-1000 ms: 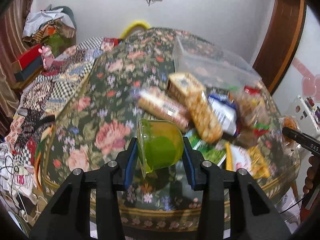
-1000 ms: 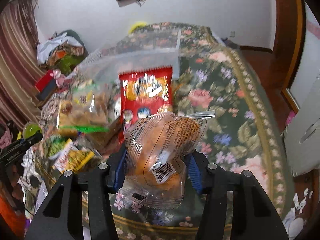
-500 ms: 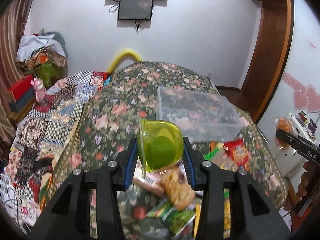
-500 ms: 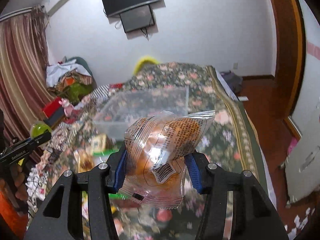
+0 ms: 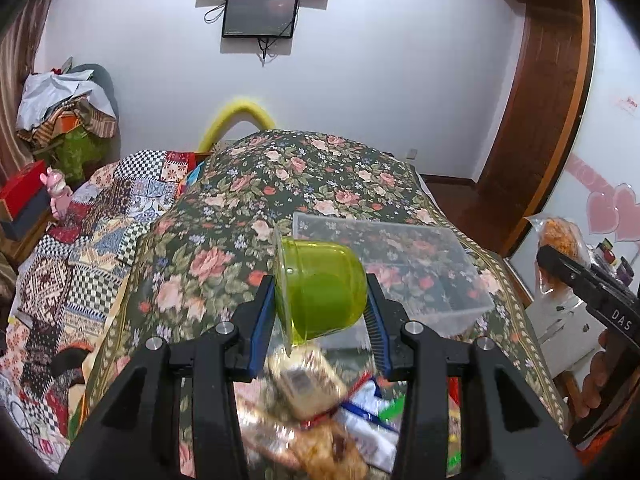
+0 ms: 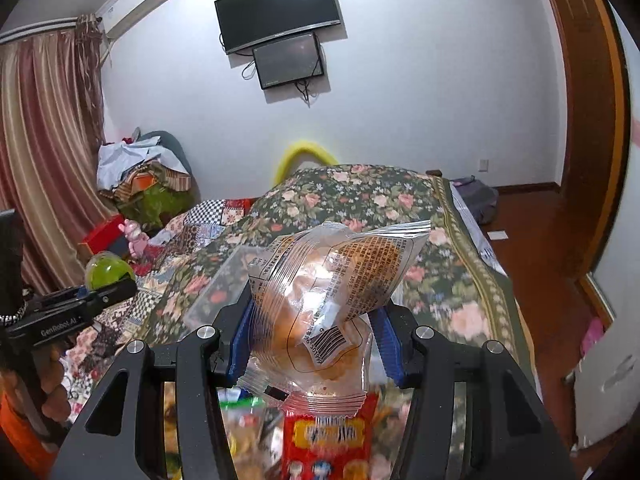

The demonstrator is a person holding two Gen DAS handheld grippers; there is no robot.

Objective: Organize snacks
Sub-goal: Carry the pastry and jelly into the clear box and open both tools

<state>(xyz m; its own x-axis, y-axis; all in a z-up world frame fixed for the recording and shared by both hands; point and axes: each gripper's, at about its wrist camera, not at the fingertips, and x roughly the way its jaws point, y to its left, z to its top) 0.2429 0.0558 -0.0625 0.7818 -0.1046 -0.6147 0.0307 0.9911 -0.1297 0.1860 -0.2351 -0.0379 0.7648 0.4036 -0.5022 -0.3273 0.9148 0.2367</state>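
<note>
Pinching a smooth translucent green jelly cup [image 5: 320,292] between left fingers [image 5: 262,320]; right fingers [image 6: 386,344] squeezing a crinkly clear snack bag [image 6: 332,284]; heap below blurred.

Each fisheye camera sits just behind its own tongs and looks forward along them, over the dark floral-covered table [image 5: 304,184] toward the white wall with the two black wall-mounted screens [image 6: 280,32]. The left view looks from the left side and the right view from the right. Both take in the clear plastic storage box [image 5: 400,264], and each catches the other tongs at its edge.
</note>
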